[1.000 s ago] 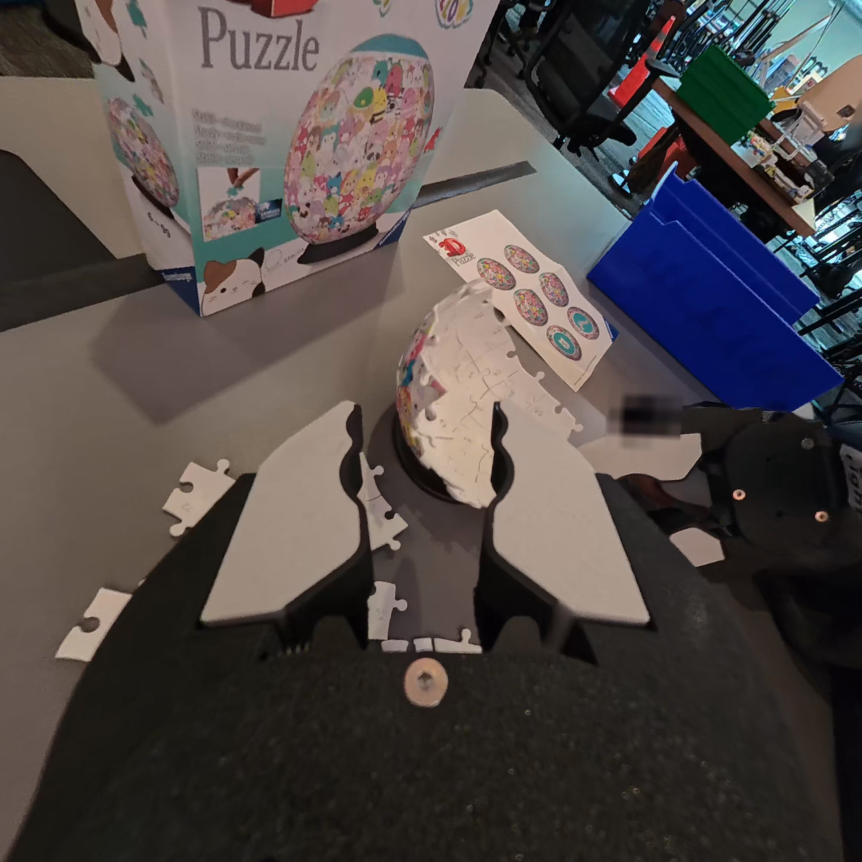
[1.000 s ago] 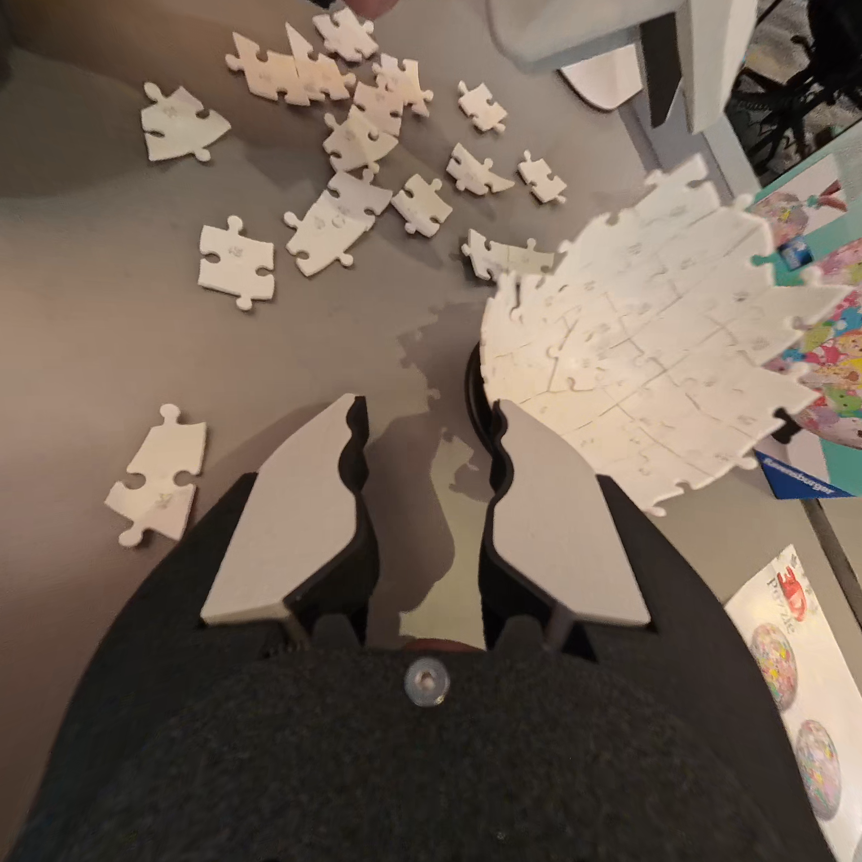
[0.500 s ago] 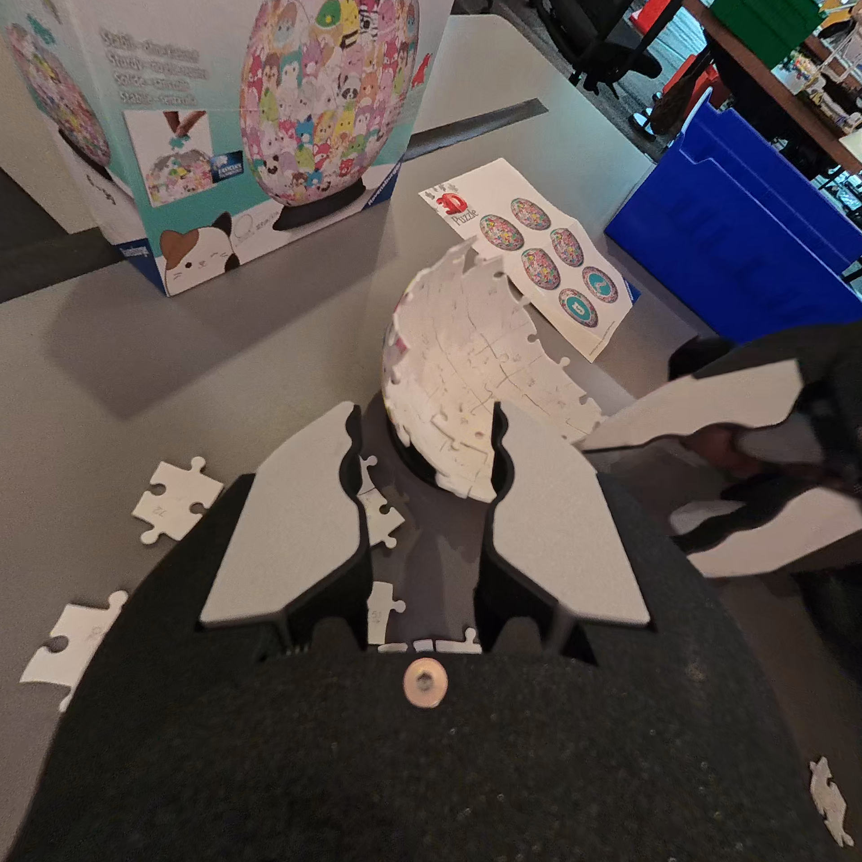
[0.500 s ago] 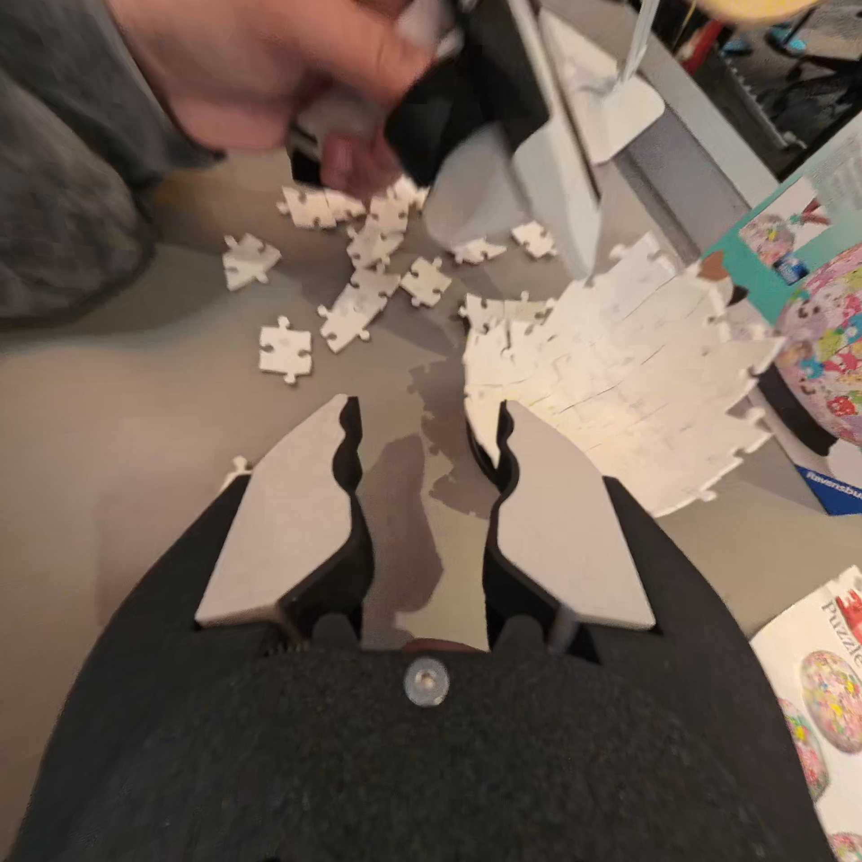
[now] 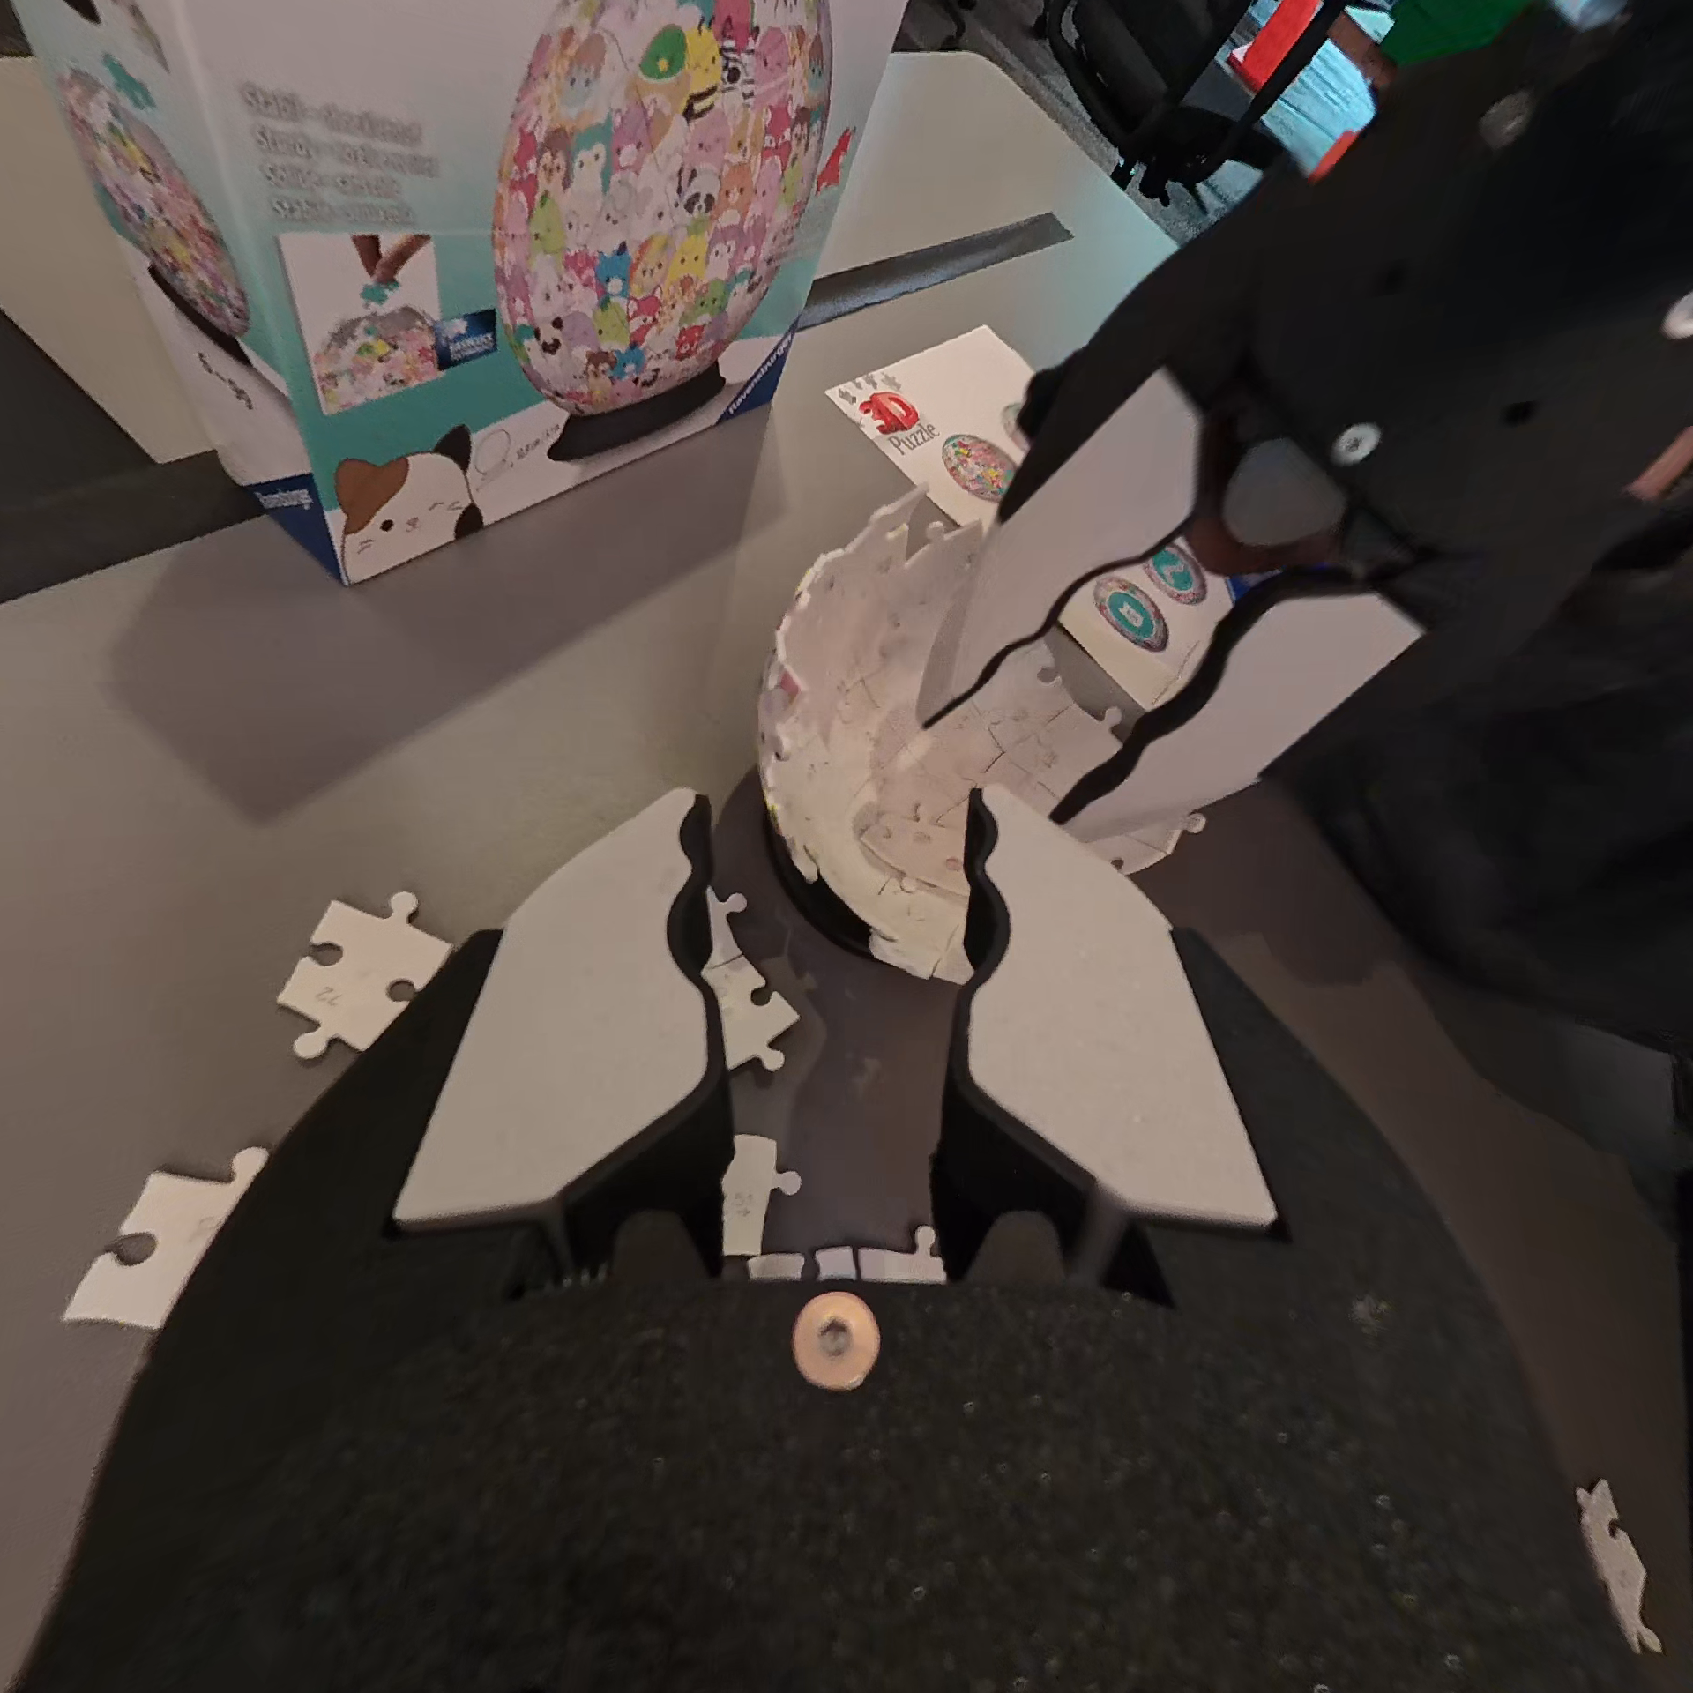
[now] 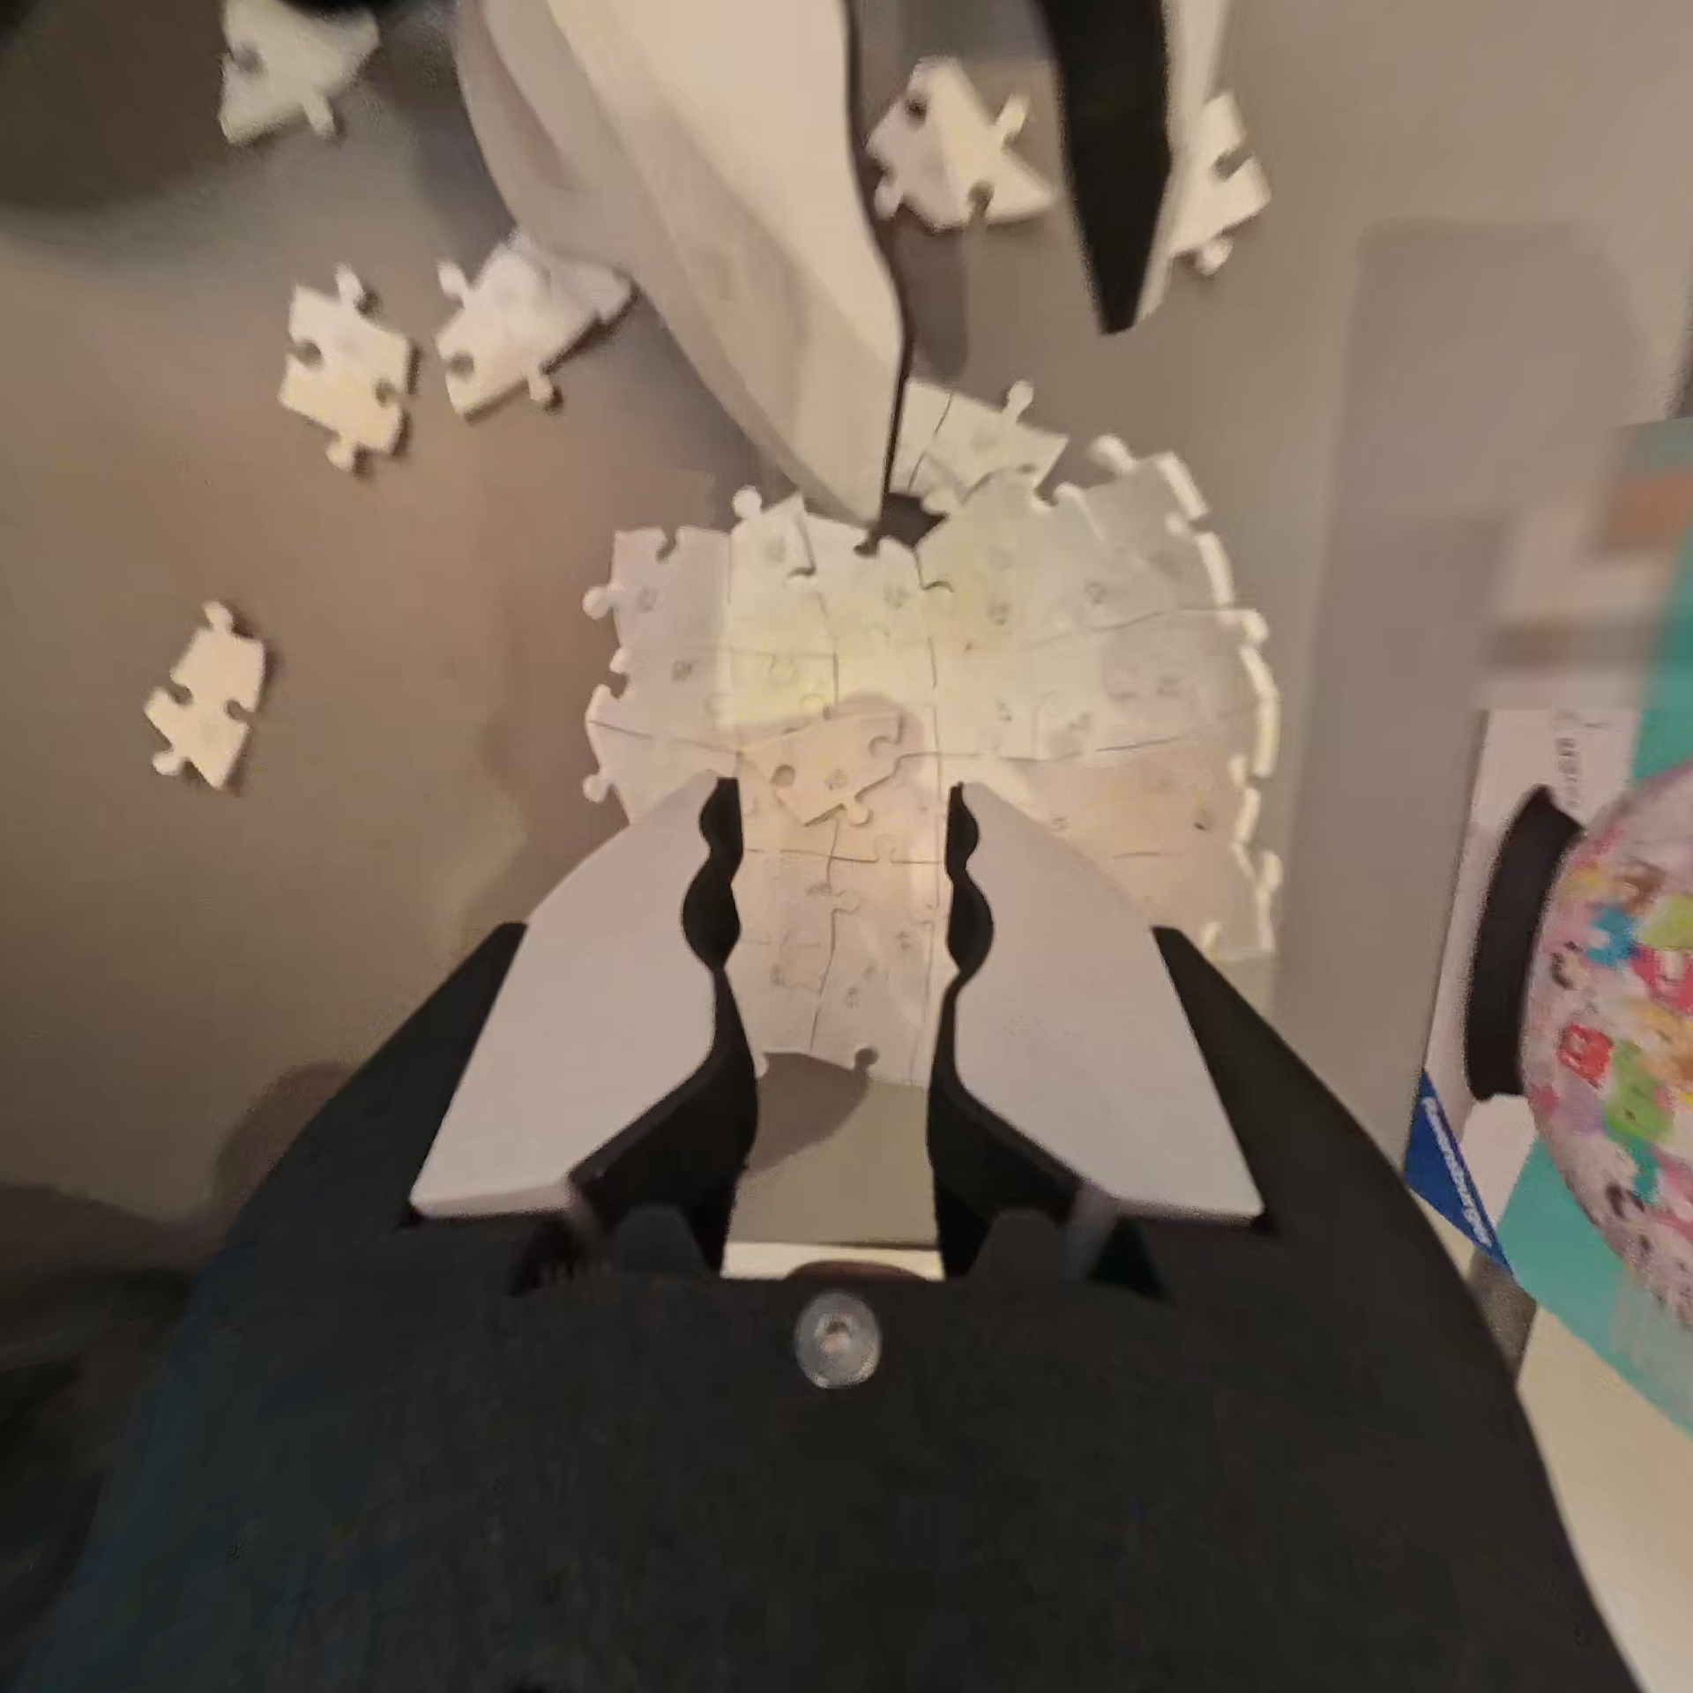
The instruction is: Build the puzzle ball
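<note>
We see the half-built puzzle ball [image 5: 879, 733] on its black stand, near the puzzle box [image 5: 513, 275] on the worktop [image 5: 458, 733]. Left gripper [image 5: 835, 852] and right gripper [image 6: 838, 806] both released, empty; loose pieces [image 6: 344, 376] beside the ball.

The half-built ball [image 5: 879, 733] is plain white inside, with just a sliver of pink and colour showing on its outer edge. Loose pieces [image 5: 362, 976] lie white side up on a grey table [image 5: 385, 733]. The box [image 5: 440, 275] is teal and white with a pink multicoloured cartoon egg and a calico cat. The leaflet [image 5: 925, 431] is white with colourful circles. Both grippers [image 5: 834, 916] [image 6: 838, 879] are black with light grey fingers.
</note>
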Available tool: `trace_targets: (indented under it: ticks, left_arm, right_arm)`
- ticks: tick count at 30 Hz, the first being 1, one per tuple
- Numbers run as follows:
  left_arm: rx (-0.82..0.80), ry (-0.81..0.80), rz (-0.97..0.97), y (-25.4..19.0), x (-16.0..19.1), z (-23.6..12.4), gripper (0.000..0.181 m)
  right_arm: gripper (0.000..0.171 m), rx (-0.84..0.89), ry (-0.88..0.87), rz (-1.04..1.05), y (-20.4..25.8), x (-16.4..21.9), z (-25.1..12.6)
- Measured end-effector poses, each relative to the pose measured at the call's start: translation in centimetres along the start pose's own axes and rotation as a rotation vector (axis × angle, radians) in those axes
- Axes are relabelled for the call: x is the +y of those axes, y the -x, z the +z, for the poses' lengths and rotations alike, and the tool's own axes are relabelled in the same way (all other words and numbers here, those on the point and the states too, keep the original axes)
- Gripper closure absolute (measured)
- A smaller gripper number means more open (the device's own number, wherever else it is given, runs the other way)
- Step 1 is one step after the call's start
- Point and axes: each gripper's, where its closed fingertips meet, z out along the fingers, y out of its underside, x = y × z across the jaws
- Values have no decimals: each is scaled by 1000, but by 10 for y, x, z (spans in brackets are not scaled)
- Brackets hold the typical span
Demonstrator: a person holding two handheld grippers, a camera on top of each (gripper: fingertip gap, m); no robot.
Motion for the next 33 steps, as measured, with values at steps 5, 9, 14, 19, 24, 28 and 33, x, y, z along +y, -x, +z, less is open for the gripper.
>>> trace_targets:
  ticks: [5, 9, 14, 19, 24, 28, 33]
  left_arm:
    - [4, -7, -12, 4, 0, -5, 128]
    - [3, -20, -34, 10, -1, -11, 128]
    - [14, -33, -47, 11, -2, -15, 128]
    - [25, -40, -44, 8, -4, -16, 128]
    - [24, -47, -53, 11, -5, -18, 128]
    - [19, -50, -57, 12, -5, -20, 129]
    - [22, -41, -53, 12, -4, -19, 128]
  right_arm:
    - [120, -51, 144, -91, 5, 5, 22]
    - [125, -71, 183, -108, 5, 6, 29]
    - [130, -90, 210, -93, 1, 12, 32]
    - [135, -96, 227, -86, 0, 15, 33]
    - [135, -68, 232, -90, -2, 16, 33]
    - [163, -37, 229, -119, -3, 15, 31]
    - [141, -27, 212, -89, -4, 13, 29]
